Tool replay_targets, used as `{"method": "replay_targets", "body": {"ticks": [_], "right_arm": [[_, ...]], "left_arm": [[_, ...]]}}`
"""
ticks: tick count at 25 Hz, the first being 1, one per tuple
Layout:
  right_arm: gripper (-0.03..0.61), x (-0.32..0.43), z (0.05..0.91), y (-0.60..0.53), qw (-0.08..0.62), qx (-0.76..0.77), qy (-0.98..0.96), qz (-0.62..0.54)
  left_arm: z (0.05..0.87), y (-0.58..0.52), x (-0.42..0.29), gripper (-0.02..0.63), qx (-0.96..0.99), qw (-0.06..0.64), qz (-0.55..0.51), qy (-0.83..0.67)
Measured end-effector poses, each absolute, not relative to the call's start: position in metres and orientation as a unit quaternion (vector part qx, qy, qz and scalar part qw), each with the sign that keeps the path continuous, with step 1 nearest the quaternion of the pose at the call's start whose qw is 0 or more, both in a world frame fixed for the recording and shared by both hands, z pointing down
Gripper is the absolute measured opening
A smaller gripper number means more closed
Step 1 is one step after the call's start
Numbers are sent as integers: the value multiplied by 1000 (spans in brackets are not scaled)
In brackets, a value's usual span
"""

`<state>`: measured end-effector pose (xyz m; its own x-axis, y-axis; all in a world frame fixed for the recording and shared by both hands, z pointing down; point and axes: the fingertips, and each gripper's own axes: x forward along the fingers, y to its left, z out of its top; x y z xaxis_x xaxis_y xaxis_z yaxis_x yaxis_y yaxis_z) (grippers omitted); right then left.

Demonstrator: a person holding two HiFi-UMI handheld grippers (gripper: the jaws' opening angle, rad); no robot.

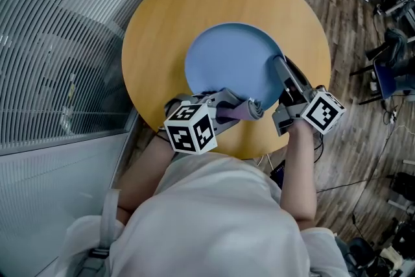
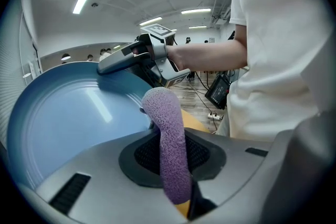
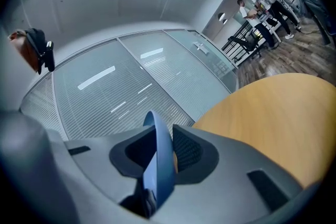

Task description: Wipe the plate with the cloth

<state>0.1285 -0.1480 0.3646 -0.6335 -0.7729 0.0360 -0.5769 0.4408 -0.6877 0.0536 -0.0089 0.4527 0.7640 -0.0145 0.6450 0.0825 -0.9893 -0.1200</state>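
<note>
Right gripper is clamping the rim of the round light-blue plate; left gripper is pinching the rolled purple knit cloth. Plate is sitting mid-frame in the head view, over the round yellow wooden table. Risk as I'm judging it: a one-point rim grip is inviting the plate to pivot or slip under wiping pressure, and with so short a cloth stub the jaw tips may be scraping it. Left is angling down at the plate's lower edge; right is lying level along its right edge.
</note>
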Motion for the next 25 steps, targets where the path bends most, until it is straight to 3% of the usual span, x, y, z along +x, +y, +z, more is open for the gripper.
{"method": "replay_targets", "body": {"ticks": [12,19,25], "right_arm": [[98,132,380,-147,163,-391,821,-383],[98,139,390,-147,169,-394,815,-389],[98,144,396,-148,180,-397,807,-398]], "left_arm": [[454,-16,34,77,-929,49,-367,-2],[445,-38,22,77,-952,2,-301,51],[424,-61,4,77,-977,-46,-178,110]]}}
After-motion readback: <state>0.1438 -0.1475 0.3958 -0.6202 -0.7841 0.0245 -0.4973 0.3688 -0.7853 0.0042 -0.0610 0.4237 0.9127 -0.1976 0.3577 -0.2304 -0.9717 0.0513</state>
